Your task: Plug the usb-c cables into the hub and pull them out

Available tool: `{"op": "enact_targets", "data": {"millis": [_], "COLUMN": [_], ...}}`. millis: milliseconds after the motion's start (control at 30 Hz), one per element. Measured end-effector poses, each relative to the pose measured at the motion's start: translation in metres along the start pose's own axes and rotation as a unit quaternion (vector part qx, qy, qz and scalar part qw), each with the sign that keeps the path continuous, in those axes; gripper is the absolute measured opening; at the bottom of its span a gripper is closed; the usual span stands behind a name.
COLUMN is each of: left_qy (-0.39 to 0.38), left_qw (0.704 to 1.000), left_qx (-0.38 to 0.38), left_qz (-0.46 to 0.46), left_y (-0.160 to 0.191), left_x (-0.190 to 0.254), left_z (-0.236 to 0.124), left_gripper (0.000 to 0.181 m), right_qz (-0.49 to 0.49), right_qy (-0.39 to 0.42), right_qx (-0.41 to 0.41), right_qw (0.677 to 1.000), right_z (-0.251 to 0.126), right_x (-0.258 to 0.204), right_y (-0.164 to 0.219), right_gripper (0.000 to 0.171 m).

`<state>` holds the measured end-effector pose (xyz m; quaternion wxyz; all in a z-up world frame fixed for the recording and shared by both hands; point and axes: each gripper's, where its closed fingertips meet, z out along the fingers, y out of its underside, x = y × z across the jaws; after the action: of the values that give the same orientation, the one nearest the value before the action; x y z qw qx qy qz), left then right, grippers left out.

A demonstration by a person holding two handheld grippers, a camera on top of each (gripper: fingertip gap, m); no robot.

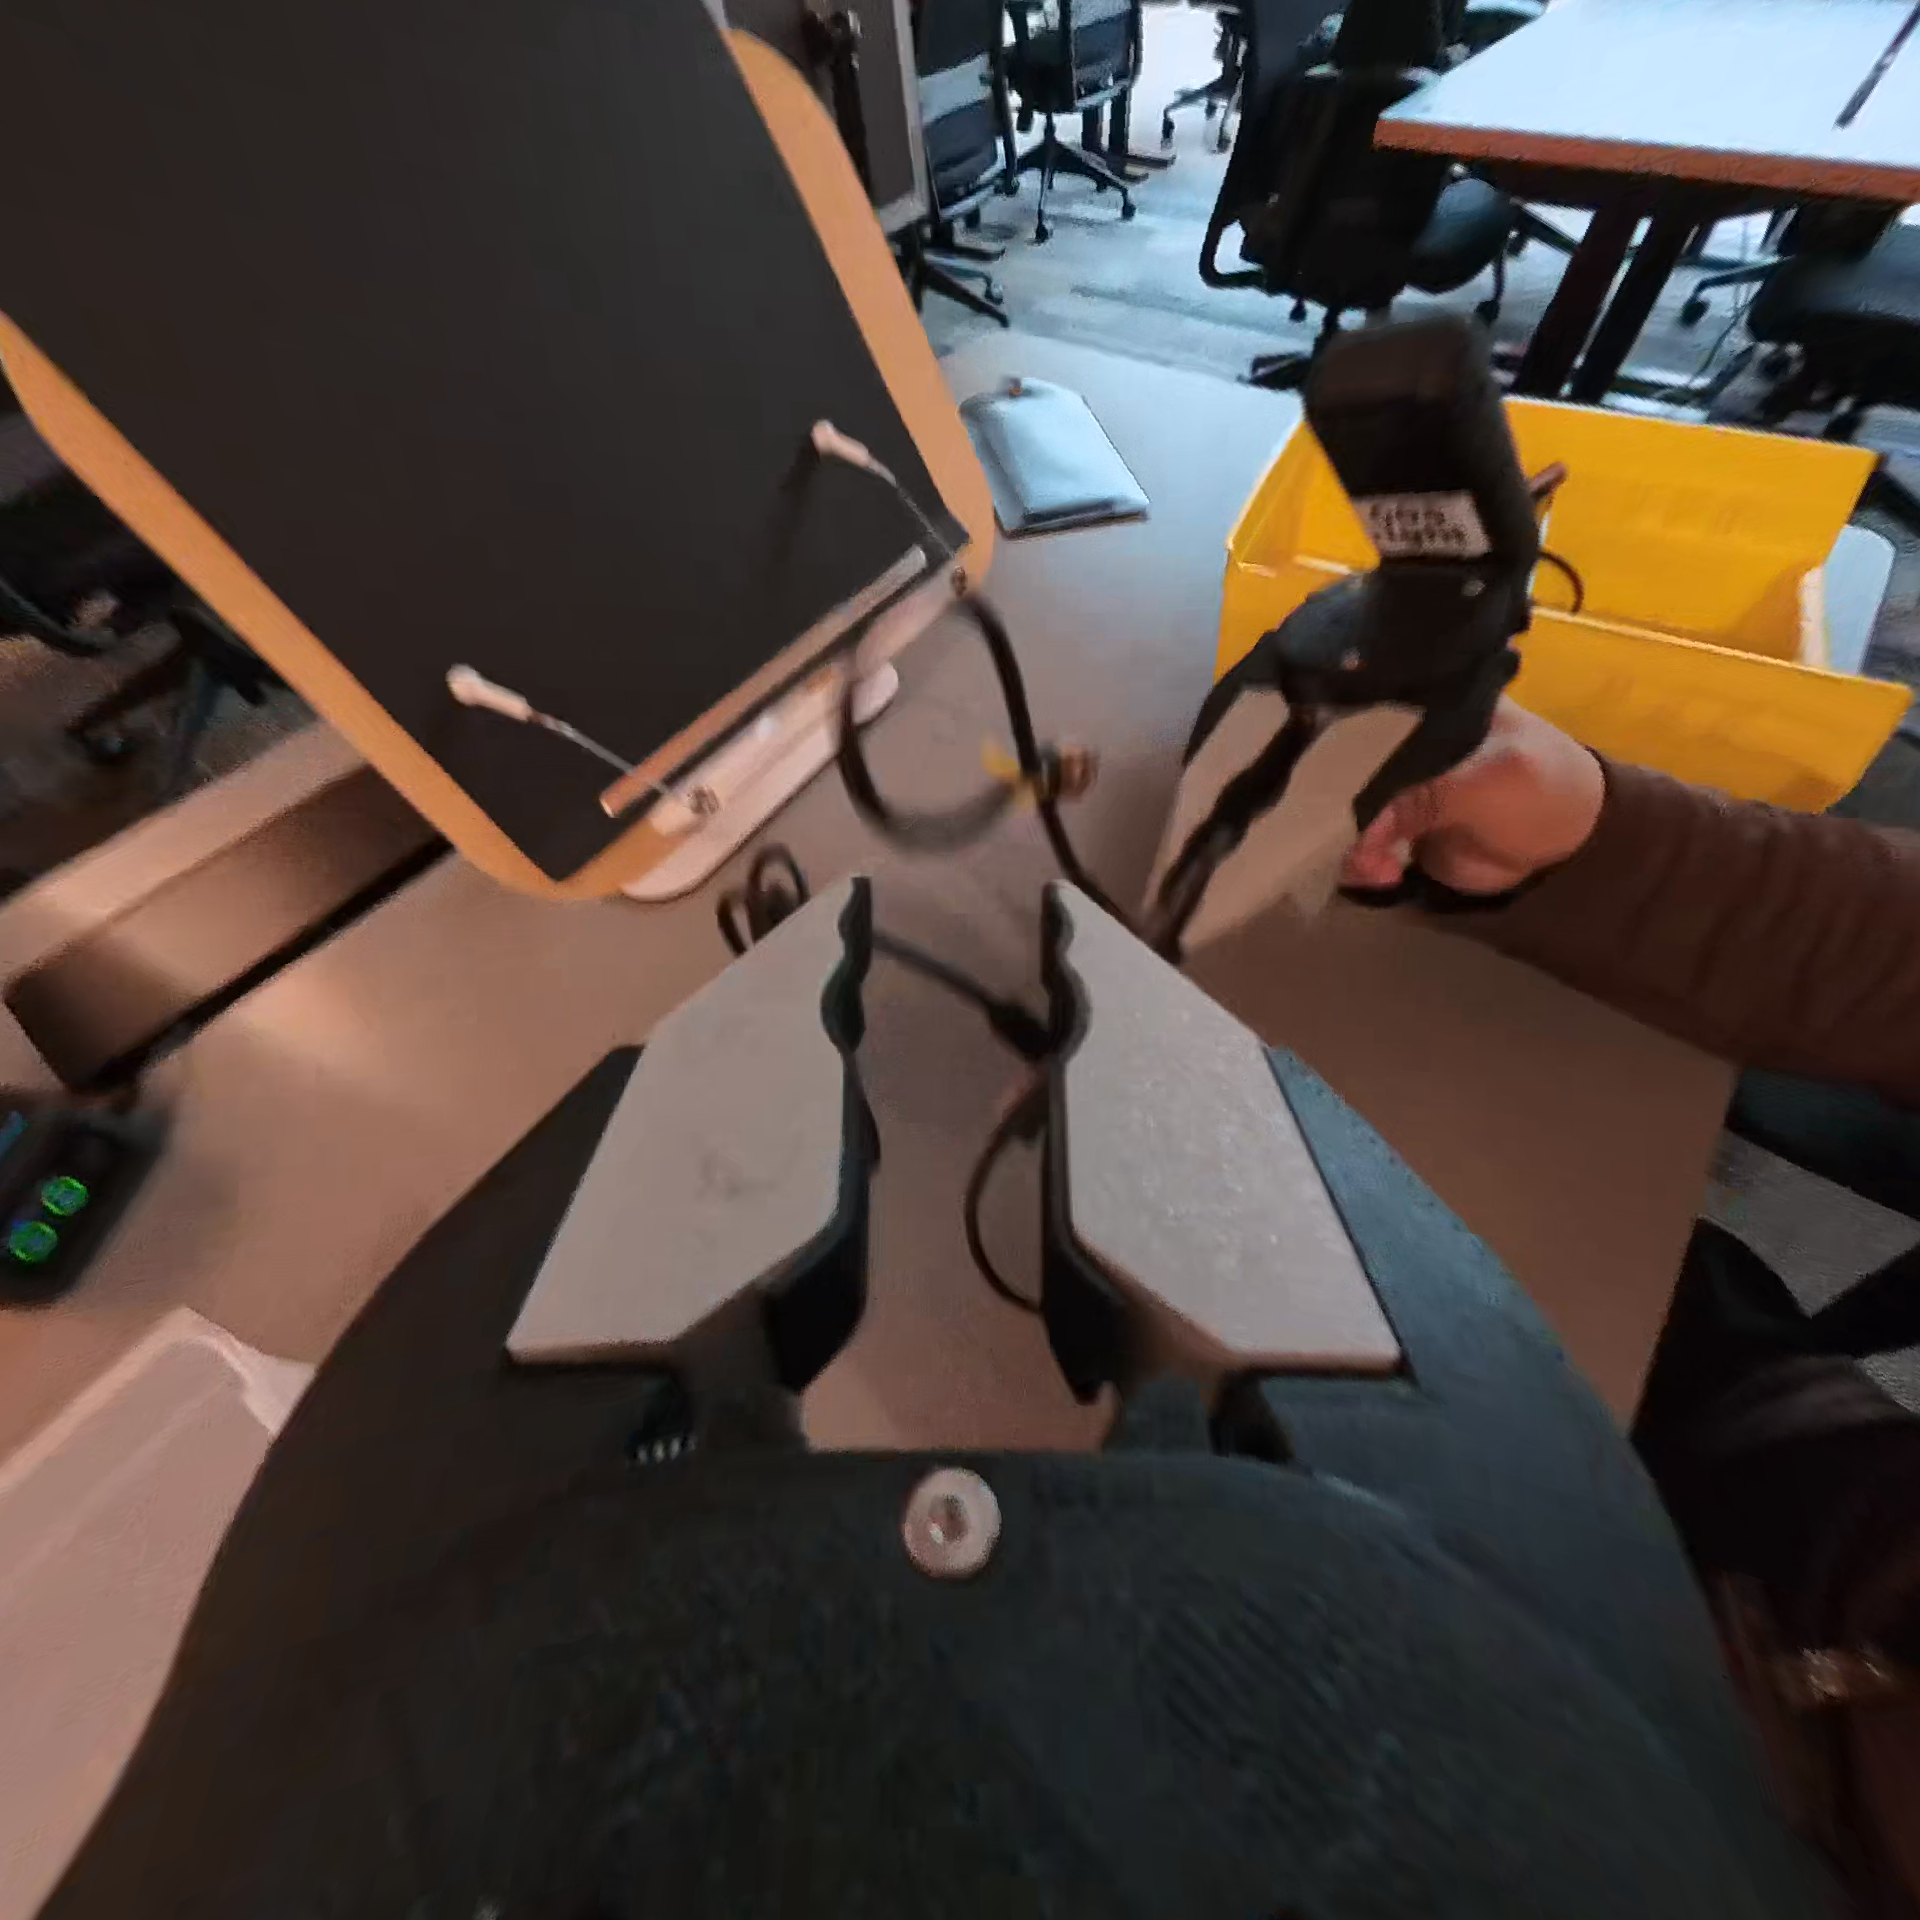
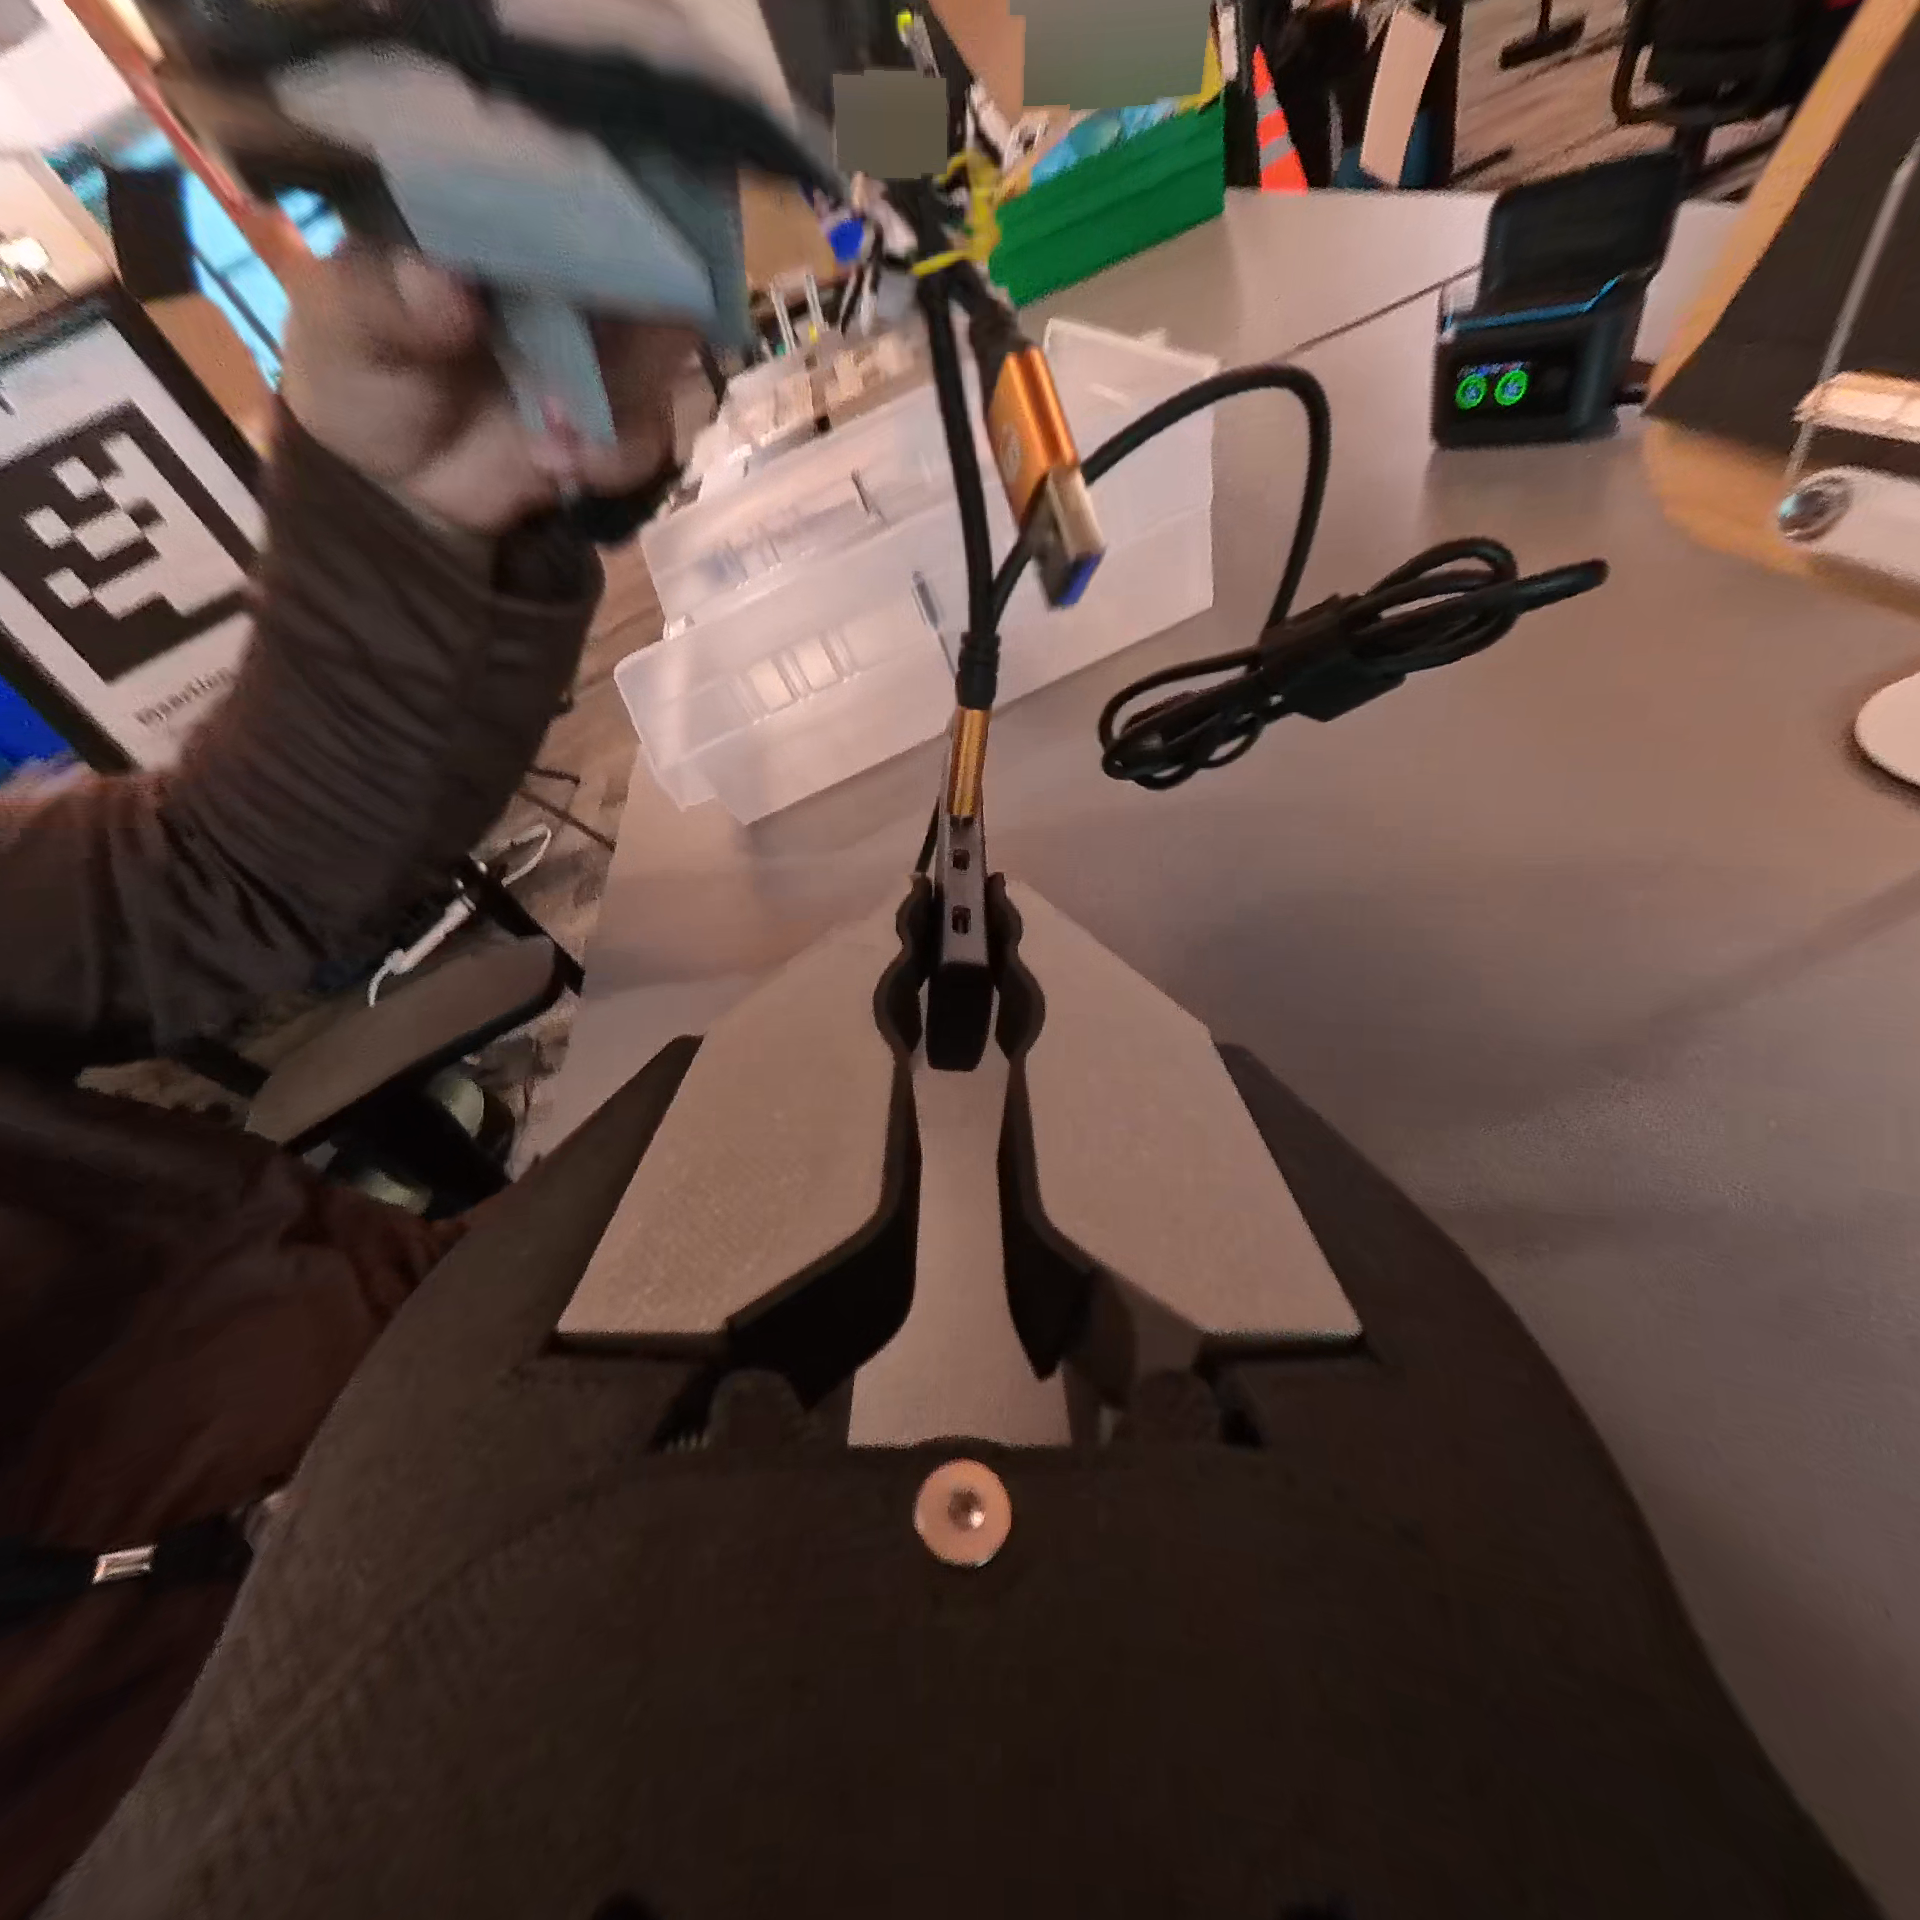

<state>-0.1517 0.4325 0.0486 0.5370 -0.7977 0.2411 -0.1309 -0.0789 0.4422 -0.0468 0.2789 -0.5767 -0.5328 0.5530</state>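
Nearest to us in the right wrist view, our right claw (image 2: pixel 954 935) is clamped on the hub (image 2: pixel 958 940), a slim dark bar pinched edge-on between the fingertips so that its ports face away from the camera. We judge this grip is meant to keep the hub rigid while plugs go in or come out. One gold-collared plug (image 2: pixel 966 764) sits in the hub's far end, its black cable rising from it. A second cable end, the orange USB plug (image 2: pixel 1039 468), hangs free beside that cable, joined to nothing. A coiled black cable (image 2: pixel 1320 655) lies apart on the grey table (image 2: pixel 1455 1039), near a clear plastic box (image 2: pixel 914 582).

In the left wrist view, our left claw (image 1: pixel 951 935) stands apart, gripping nothing; black cable (image 1: pixel 997 686) loops past its tips and under its fingers. We take the spread fingers as readiness to take hold of a plug, though motion blur keeps us from telling which one. The right claw appears farther off here, held by a hand (image 1: pixel 1475 821) in a brown sleeve, in front of a yellow bin (image 1: pixel 1662 665). A dark tilted board (image 1: pixel 468 416) on a stand sits to the left.

Holding the hub off the table looks deliberate: it lets the cables dangle clear for the other claw.
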Motion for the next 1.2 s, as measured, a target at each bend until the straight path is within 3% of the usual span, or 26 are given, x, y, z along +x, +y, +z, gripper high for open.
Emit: {"op": "enact_targets", "data": {"millis": [100,233,333,433,533,833,933,1000,1067,1200], "left_qy": [0.057,0.212,0.228,0.259,0.244,0.177,0.256,0.281,0.266,0.267], "left_qw": [0.998,0.975,0.965,0.958,0.962,0.961,0.926,0.915,0.924,0.926], "left_qx": [-0.031,-0.060,-0.106,-0.100,-0.087,0.125,0.206,0.223,0.227,0.228], "left_qz": [-0.003,-0.037,-0.075,-0.065,-0.084,-0.172,-0.186,-0.185,-0.157,-0.140], "left_y": [0.042,0.086,0.101,0.092,0.085,0.028,0.005,0.003,0.010,0.022], "left_x": [0.015,0.059,0.066,0.089,0.098,0.093,0.097,0.097,0.093,0.087], "left_z": [-0.002,-0.002,0.010,0.017,0.035,0.080,0.069,0.067,0.069,0.069], "left_gripper": [0.030,0.034,0.038,0.038,0.037,0.029,0.017,0.018,0.008,0.007], "right_qz": [0.017,0.025,0.014,0.023,0.028,0.014,-0.005,-0.010,-0.009,-0.003], "right_qy": [-0.011,-0.055,-0.082,-0.105,-0.115,-0.144,-0.155,-0.153,-0.156,-0.150], "right_qx": [0.045,0.098,0.131,0.173,0.203,0.209,0.186,0.173,0.161,0.138], "right_qw": [0.999,0.993,0.988,0.979,0.972,0.967,0.970,0.973,0.974,0.979], "right_z": [-0.013,-0.029,-0.039,-0.048,-0.054,-0.055,-0.049,-0.045,-0.042,-0.031], "right_x": [0.002,-0.005,-0.012,-0.015,-0.015,-0.024,-0.031,-0.032,-0.032,-0.028], "right_y": [-0.013,-0.028,-0.037,-0.046,-0.052,-0.053,-0.048,-0.044,-0.041,-0.033], "right_gripper": [0.007,0.006,0.007,0.006,0.006,0.006,0.007,0.007,0.007,0.006]}}
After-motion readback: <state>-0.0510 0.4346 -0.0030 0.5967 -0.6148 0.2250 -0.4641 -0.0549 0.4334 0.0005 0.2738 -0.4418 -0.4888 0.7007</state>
